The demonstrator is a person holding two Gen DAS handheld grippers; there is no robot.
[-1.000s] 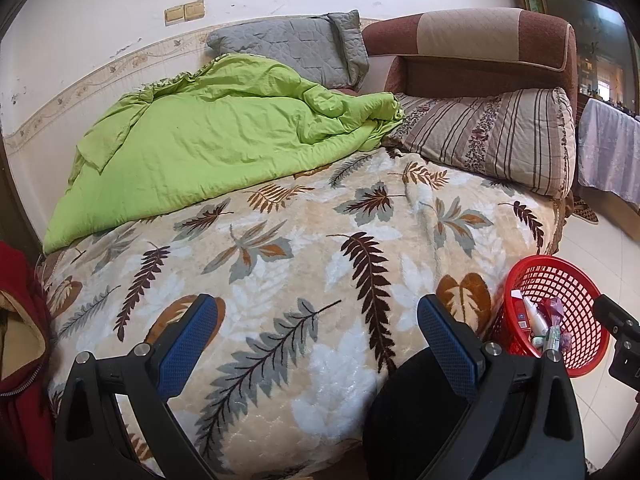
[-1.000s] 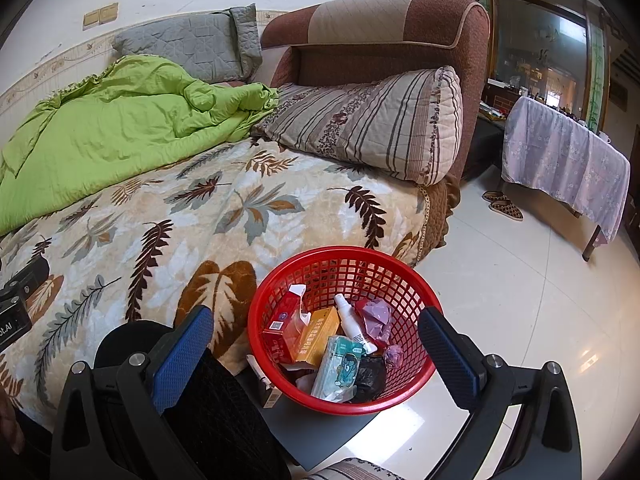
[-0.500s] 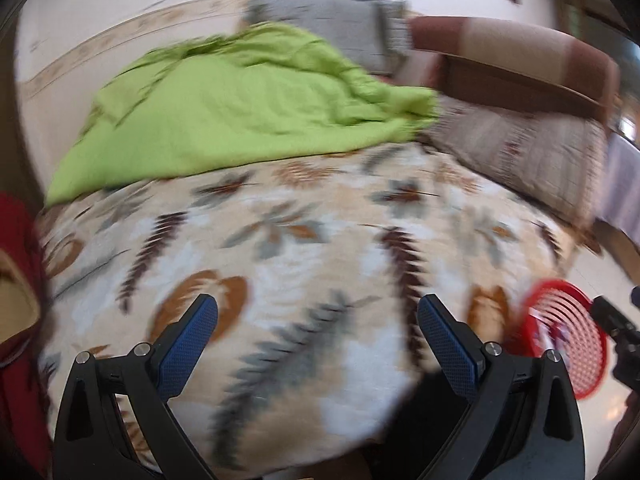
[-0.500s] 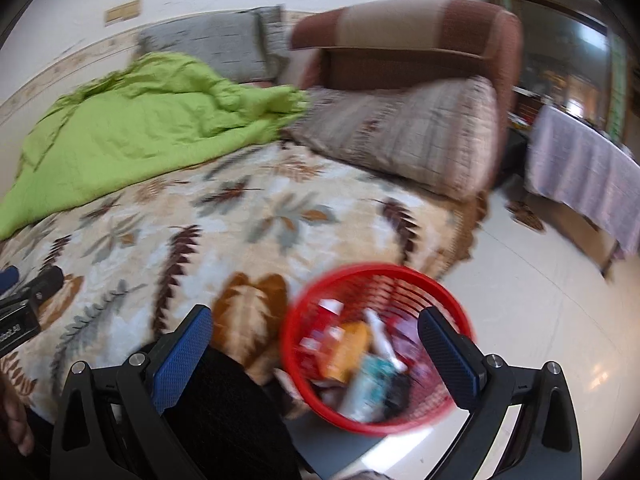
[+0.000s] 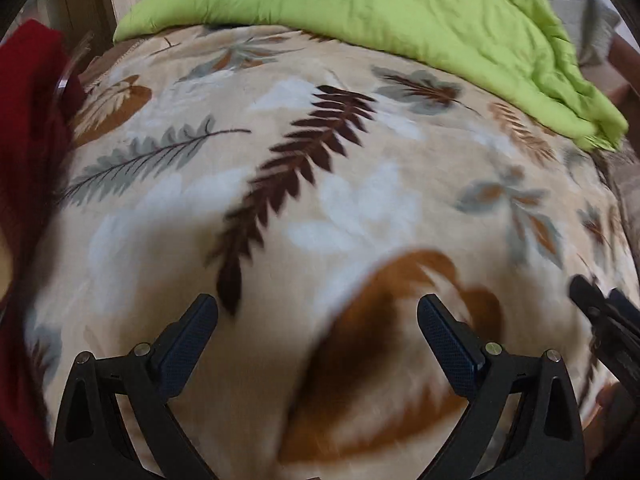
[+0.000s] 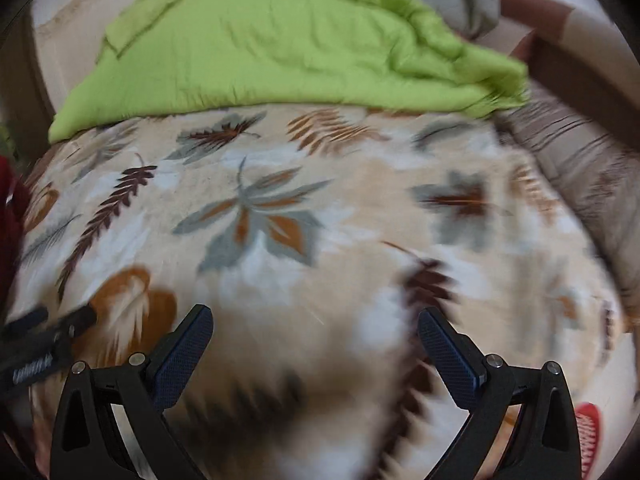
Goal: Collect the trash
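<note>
Both grippers hang low over the bed with fingers spread wide and nothing between them, which suits a search for litter more than a grasp. Nearest in the left wrist view, the left gripper (image 5: 318, 330) points down at the leaf-print blanket (image 5: 360, 184); the tip of the other tool shows at that view's right edge. The right gripper (image 6: 316, 336) faces the same blanket, and the left tool's black body pokes in at its lower left.

No wrapper, bottle or scrap shows on the blanket in either view, though blur smears much of the near cloth, so small pieces could be missed. A sliver of the red basket (image 6: 588, 436), the likely place for the trash, sits at the lower right edge of the right wrist view, beside the bed and low, probably so items can be dropped in from the mattress side.

Farther back lies the rumpled green quilt (image 5: 380, 4). Its folds could hide litter and look worth checking next.
</note>
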